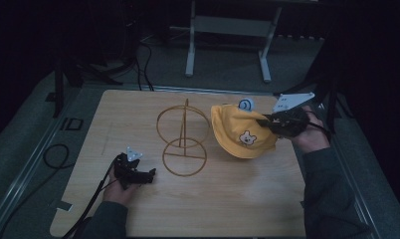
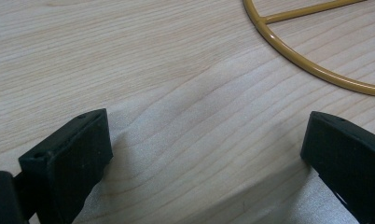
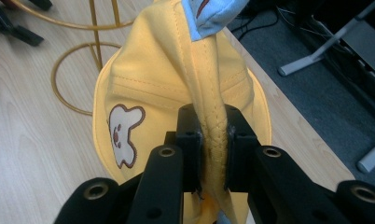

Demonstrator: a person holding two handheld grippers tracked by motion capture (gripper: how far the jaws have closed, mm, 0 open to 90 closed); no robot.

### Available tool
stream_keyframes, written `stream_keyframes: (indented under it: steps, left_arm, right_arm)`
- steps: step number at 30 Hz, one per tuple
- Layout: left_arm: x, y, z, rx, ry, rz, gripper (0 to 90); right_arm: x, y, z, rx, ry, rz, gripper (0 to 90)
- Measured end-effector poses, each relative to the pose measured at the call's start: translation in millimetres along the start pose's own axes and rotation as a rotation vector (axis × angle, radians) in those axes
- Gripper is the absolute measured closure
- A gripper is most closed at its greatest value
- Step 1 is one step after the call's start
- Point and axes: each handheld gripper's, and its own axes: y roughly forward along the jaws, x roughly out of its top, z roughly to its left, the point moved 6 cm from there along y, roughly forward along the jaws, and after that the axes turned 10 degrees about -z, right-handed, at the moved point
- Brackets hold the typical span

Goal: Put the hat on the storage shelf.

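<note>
right claw (image 3: 209,140): clamped on brim of yellow hat (image 1: 240,132), near right edge of surface (image 1: 138,114) | left claw (image 2: 209,154): wide open, empty, near left front corner, beside wire stand (image 1: 183,137)

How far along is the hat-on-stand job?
Done: the right gripper has pinched the brim of the yellow cloth hat with a bear patch. In hand: the hat hangs from the gripper beside the gold wire stand, apparently off the wooden table. Left: getting it onto the stand. The left gripper rests open, holding nothing.
</note>
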Motion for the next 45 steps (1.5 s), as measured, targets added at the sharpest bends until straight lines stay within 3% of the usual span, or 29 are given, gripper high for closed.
stream_keyframes:
  steps: [45]
  left_arm:
    - [0.1,0.0,-0.1,-0.002,-0.002,0.000,1.9]
  right_arm:
    - [44.6,1.3,-14.9,0.028,0.013,-0.075,79.6]
